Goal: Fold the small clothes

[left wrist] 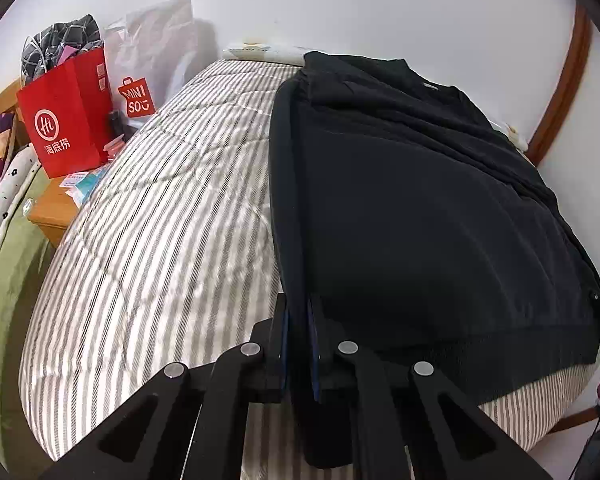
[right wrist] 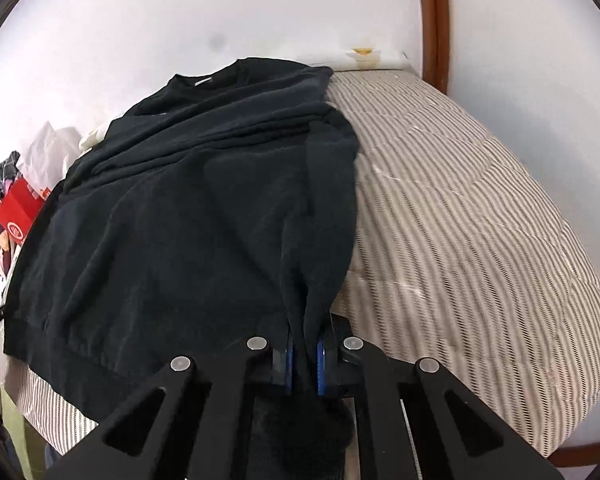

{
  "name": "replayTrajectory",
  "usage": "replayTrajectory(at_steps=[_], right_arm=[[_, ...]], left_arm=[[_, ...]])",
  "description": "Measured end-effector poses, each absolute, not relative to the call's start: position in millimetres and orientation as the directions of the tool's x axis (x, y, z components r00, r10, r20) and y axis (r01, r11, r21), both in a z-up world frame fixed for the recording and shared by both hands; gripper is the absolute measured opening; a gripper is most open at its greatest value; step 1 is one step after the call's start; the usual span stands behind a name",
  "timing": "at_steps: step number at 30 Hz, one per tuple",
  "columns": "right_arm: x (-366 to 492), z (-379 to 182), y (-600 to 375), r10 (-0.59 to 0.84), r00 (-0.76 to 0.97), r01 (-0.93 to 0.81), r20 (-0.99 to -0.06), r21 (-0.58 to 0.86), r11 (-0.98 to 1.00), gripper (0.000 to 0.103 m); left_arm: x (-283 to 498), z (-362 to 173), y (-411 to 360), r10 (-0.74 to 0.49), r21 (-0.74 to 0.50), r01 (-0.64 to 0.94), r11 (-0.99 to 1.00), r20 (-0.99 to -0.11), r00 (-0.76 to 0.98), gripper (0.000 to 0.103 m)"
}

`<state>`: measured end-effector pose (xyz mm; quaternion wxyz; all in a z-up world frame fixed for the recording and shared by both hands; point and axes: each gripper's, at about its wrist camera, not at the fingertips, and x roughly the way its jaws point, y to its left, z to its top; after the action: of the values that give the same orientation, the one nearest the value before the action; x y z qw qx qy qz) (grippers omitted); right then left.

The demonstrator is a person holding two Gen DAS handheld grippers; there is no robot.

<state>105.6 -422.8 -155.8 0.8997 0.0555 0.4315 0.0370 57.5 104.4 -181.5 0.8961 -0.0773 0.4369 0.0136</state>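
The black sweater (left wrist: 412, 200) lies spread on the striped quilt (left wrist: 148, 216) of the bed, neck toward the white wall (left wrist: 340, 0) and ribbed hem toward the near edge, with its sleeves already laid in over the body so that it forms a long dark panel. The left gripper (left wrist: 298, 336) is clamped on the hem at the sweater's left corner, cloth pinched between its blue pads, and the right gripper (right wrist: 305, 354) is closed the same way on a bunched fold of cloth at the right corner. Both bottom corners are therefore in hand, and the step looks like the start of the lengthwise fold, hem up to collar. The next move probably calls for lifting both corners together, keeping the hem taut and level between them, and carrying it toward the neck without dragging the tucked sleeves loose. Off to the left a red paper bag (left wrist: 66, 120) and other clutter stand on a wooden bedside table (left wrist: 54, 216), well clear of the fold.
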Motion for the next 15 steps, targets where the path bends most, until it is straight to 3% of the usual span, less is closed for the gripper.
replayTrajectory(at_steps=[4,9,13,15], right_arm=[[108,-158,-423,0.104,0.610,-0.031,-0.786,0.108,0.994,0.009],[106,-158,-417,0.077,0.611,-0.034,-0.788,0.071,0.997,0.016],[100,-161,-418,0.067,0.614,-0.029,-0.787,0.062,0.998,0.035],[99,-164,-419,0.070,0.615,-0.028,-0.785,0.068,0.997,0.040]], left_arm=[[56,-182,101,-0.040,-0.123,-0.093,0.988,-0.785,0.619,0.013],[55,-184,112,-0.099,-0.203,-0.099,0.974,-0.778,0.620,0.018],[49,-187,121,-0.158,-0.271,-0.084,0.959,-0.757,0.634,0.026],[48,-188,120,-0.175,-0.282,-0.072,0.957,-0.754,0.633,0.031]])
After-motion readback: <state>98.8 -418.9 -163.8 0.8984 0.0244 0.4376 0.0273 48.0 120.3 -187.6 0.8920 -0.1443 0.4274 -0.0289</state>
